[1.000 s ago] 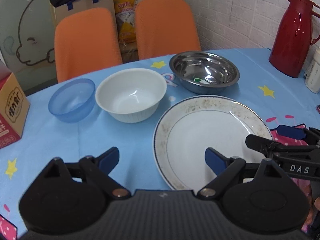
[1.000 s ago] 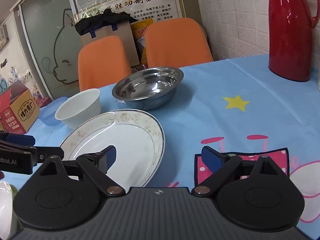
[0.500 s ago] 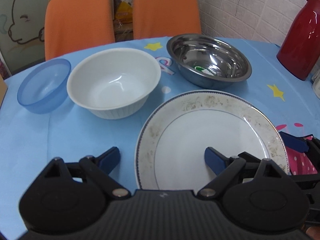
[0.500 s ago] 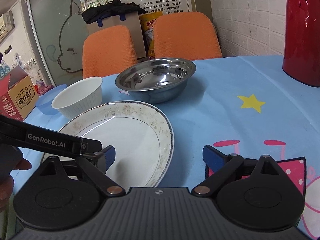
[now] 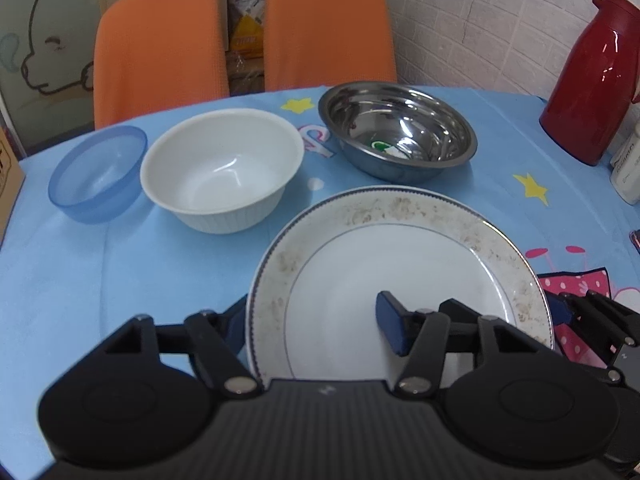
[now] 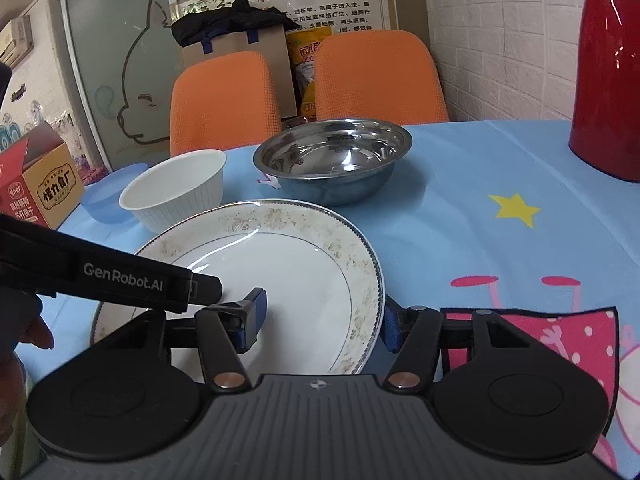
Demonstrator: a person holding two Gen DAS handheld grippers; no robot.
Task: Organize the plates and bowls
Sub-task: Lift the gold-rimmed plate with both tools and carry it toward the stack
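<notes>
A large white plate (image 5: 400, 264) with a speckled rim lies on the blue tablecloth; it also shows in the right wrist view (image 6: 280, 280). My left gripper (image 5: 312, 324) is open and straddles the plate's near left rim, one finger outside, one over the plate. My right gripper (image 6: 322, 320) is open and straddles the plate's near right rim. Behind stand a white bowl (image 5: 222, 168), a blue bowl (image 5: 98, 172) and a steel bowl (image 5: 398, 136).
A red thermos (image 5: 596, 76) stands at the far right, with a white container (image 5: 628, 168) beside it. A cardboard box (image 6: 38, 184) sits at the left edge. Two orange chairs (image 5: 160, 48) stand behind the table.
Both grippers have moved forward and down onto the plate's near rim from either side. Both stay open.
</notes>
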